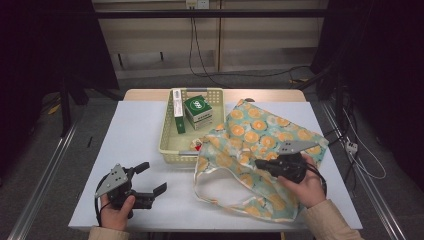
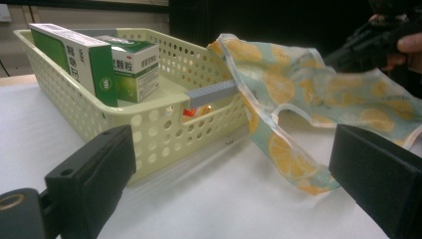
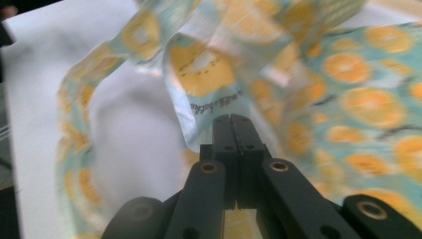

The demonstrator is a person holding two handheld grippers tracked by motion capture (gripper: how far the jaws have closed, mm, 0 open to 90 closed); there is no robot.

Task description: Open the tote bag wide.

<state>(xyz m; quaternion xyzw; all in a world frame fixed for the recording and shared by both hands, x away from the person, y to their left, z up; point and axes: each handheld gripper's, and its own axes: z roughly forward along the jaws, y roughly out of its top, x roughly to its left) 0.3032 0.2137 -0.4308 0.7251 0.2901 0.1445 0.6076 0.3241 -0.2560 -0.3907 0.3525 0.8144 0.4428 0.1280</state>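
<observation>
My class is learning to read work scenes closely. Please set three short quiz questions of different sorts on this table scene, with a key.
1. True or false: the right gripper is shut on the cloth bag.
2. Which thing stands inside the basket? A) a cup B) a green box C) a spoon
3. How do the jaws of the left gripper stand?

Key:
1. True: its jaws pinch a fold of the orange-print fabric.
2. B.
3. Wide open, holding nothing, beside the basket.
</observation>
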